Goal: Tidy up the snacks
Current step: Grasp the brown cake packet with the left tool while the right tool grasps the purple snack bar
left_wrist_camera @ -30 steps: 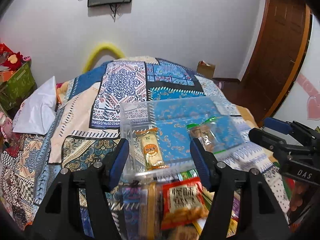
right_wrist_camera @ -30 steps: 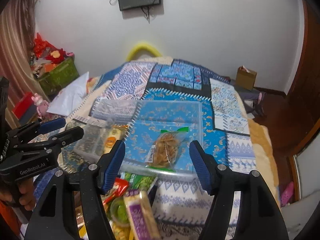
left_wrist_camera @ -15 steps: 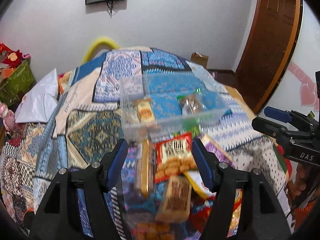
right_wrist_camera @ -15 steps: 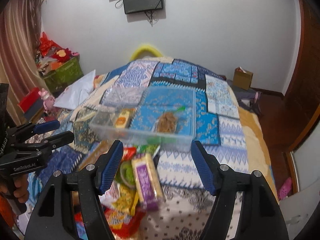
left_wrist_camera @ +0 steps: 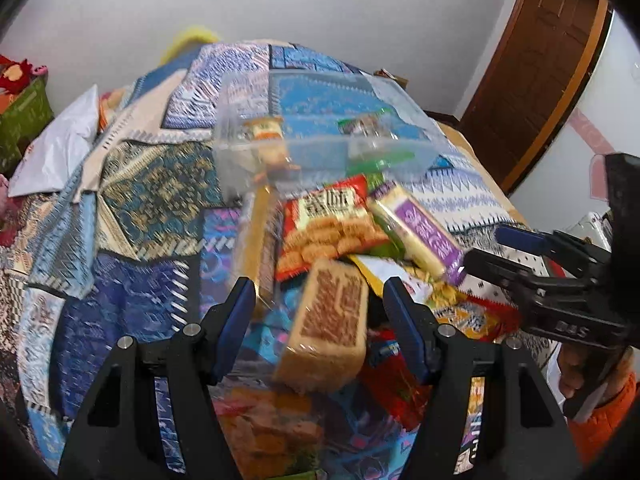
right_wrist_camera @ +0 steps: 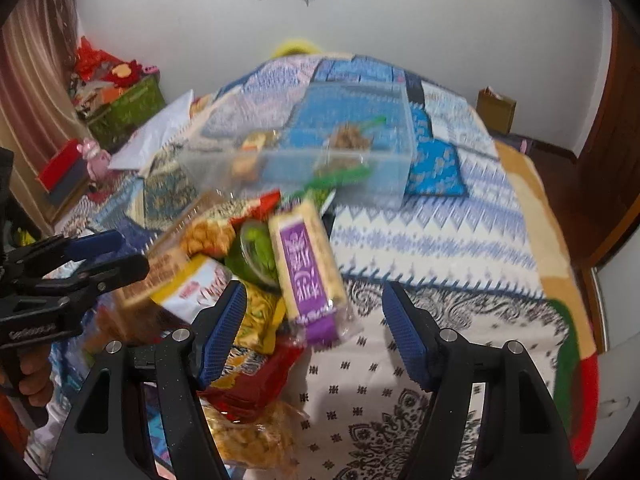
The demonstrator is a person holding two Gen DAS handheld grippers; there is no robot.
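Now, as I judge it, the step in hand is choosing one packet from the snack pile and carrying it to the clear plastic box (left_wrist_camera: 320, 148) that sits ahead of both my claws on the bed (right_wrist_camera: 440, 240); that box already holds a small yellow packet on its left side and a green-edged bag on its right. My left claw (left_wrist_camera: 320, 312) is released, fingers spread wide, tilted down over the near end of the pile with the tan biscuit packet (left_wrist_camera: 328, 320) lying right between its fingers, so I would lower straight onto that one and close across its narrow sides, taking care not to pinch the red cracker bag (left_wrist_camera: 324, 228) just beyond it. To the right, my right claw (right_wrist_camera: 312, 312) is also released and empty, pitched down at about the same angle, with the purple-and-yellow wafer packet (right_wrist_camera: 306, 268) between its fingers and slightly ahead. It lies slanted on top of the green and red wrappers, so I think a slow approach suits, since loose foil underneath could slide.
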